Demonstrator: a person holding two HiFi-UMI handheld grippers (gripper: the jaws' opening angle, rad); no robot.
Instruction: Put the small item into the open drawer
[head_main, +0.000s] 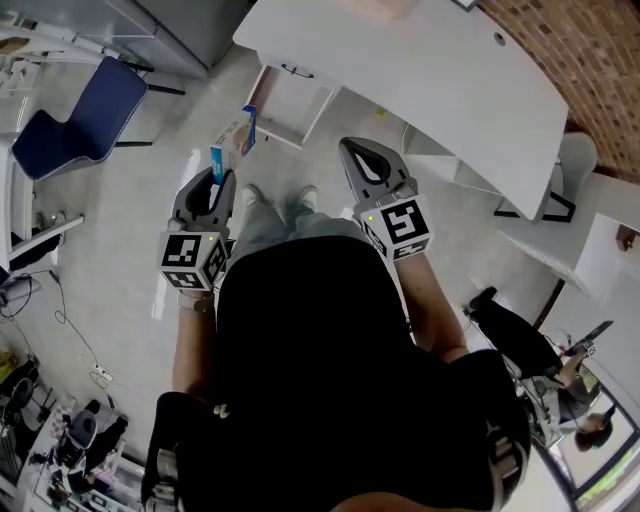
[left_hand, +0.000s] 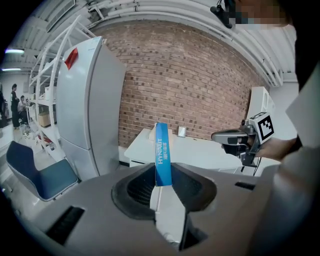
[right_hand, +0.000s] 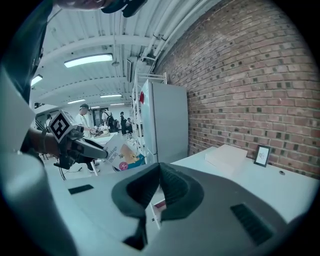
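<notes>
Slip risk: blue box (left_hand: 162, 152) pinched by lower end only in your left gripper (left_hand: 162, 181), well short of open drawer (head_main: 290, 105); jolt could tip it. Your right gripper (right_hand: 159, 175): jaws together, empty.

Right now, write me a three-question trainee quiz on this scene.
1. True or false: the left gripper is shut on the thin blue cardboard box.
2. The right gripper has its jaws: A) wide apart, B) together with nothing between, C) clamped on a white cup.
3. What colour is the padded chair on the floor?
Key: 1 true; 2 B; 3 blue.
</notes>
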